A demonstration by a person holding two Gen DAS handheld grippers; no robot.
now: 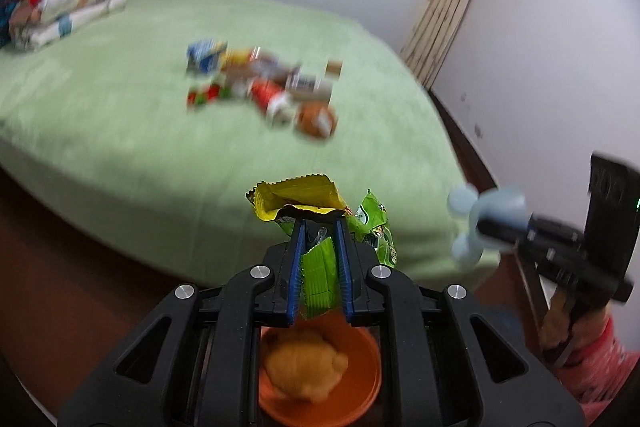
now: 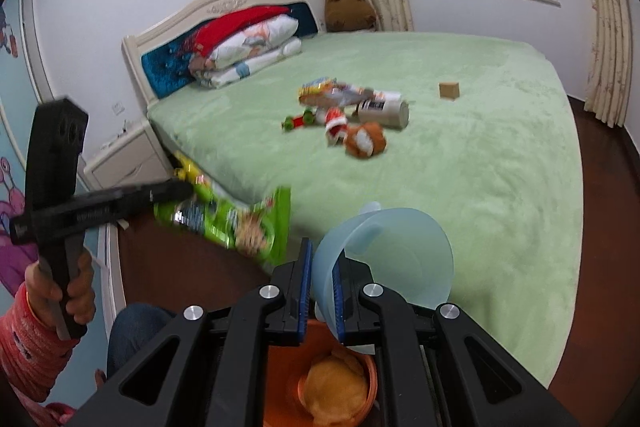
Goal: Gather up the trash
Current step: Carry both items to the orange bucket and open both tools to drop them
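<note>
A bedroom with a big green bed [image 1: 120,99] fills the left wrist view. A blurry heap of wrappers and small toys [image 1: 264,87] lies in the middle of the bed. The left gripper [image 1: 319,227] is squeezed tight on a green and yellow snack bag [image 1: 316,267]. Right under it sits an orange bin [image 1: 360,359] with something yellow already inside. I think the next job is to drop the bag in, so the hand should hang right over the bin before the fingers open.

In the right wrist view, the right gripper [image 2: 322,259] pinches the rim of a light blue plastic bowl [image 2: 400,247]. The bin [image 2: 280,367] is below it too. The heap [image 2: 352,111] waits on the bed [image 2: 500,167], well apart from both grippers.
</note>
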